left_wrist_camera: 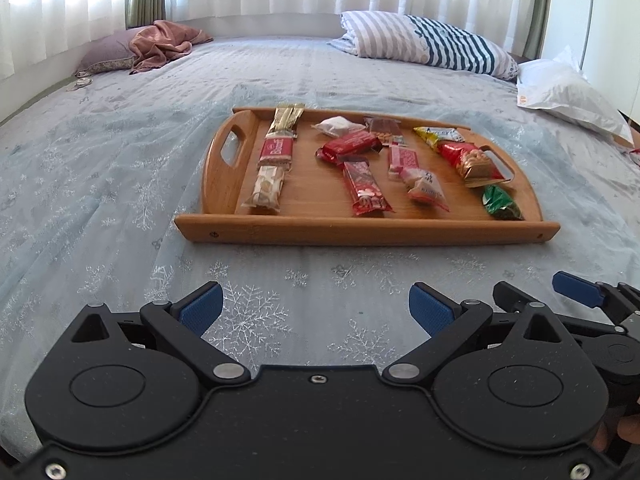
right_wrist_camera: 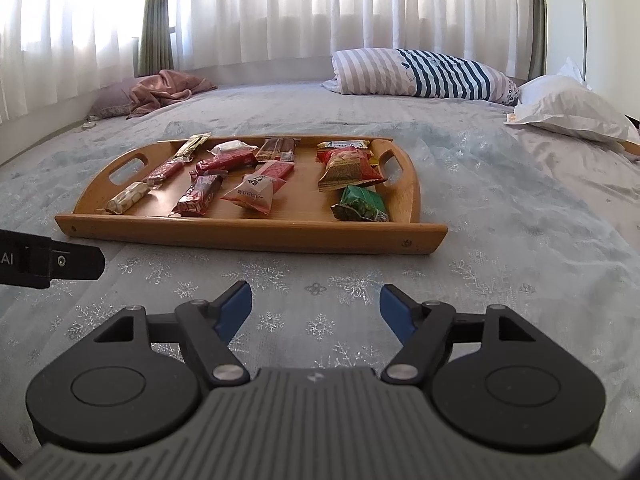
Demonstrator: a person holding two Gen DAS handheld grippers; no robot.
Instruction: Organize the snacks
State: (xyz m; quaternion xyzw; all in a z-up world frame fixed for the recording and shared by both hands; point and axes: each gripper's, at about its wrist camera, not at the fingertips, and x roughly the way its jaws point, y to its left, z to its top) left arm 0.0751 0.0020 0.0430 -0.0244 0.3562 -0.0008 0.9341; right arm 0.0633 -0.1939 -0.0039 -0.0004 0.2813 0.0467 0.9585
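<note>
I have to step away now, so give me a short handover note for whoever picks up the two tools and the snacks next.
Left tool: open, empty, above the bedspread short of the tray.
Right tool: open, empty, beside it.
Wooden tray sits on the bed; all visible snacks are on it, in rough columns: the nougat bar in the left one, the green packet at the near right.
Done: snacks lie on the tray.
Left: possibly straightening the middle packets; nothing is gripped.

Bed point(left_wrist_camera: 120, 160) lying under pale blue snowflake-print cover. Striped pillow point(left_wrist_camera: 432, 40), white pillow point(left_wrist_camera: 568, 92), mauve pillow point(left_wrist_camera: 108, 52) with pink cloth point(left_wrist_camera: 164, 42) resting at far edge. Daylight glowing through sheer white curtains point(right_wrist_camera: 300, 8); green drapes point(right_wrist_camera: 154, 20) hanging between.
</note>
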